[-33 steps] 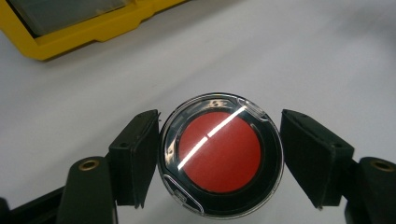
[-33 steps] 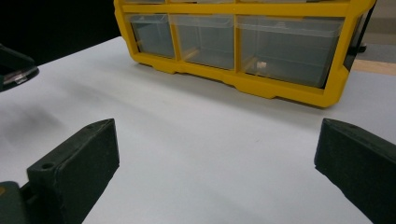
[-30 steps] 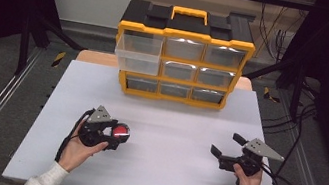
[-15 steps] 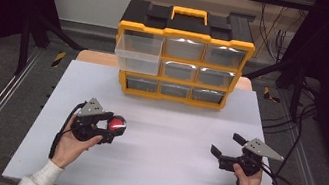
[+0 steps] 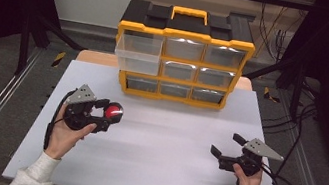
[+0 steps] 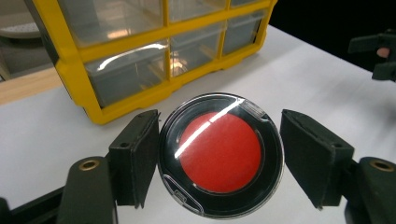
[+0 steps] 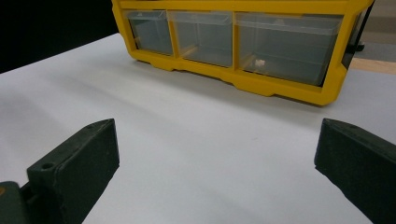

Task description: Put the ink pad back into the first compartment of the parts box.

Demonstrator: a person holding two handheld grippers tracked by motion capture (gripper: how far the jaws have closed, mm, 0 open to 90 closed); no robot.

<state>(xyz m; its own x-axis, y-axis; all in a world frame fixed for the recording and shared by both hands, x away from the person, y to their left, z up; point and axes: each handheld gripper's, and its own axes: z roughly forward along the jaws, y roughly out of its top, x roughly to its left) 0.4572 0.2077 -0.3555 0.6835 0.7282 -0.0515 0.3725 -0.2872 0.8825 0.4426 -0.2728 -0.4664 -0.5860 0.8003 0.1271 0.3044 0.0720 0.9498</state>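
While R claw [image 5: 221, 154] gapes empty, L claw [image 5: 106, 115] clamps red round case [image 5: 113, 111].

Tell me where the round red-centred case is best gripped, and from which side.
Across its black rim, at opposite edges of the disc: the round case is flat and wide, so its faces offer no hold. The left gripper already does this, jaws pressed on the rim from either side, glossy lid facing its camera.
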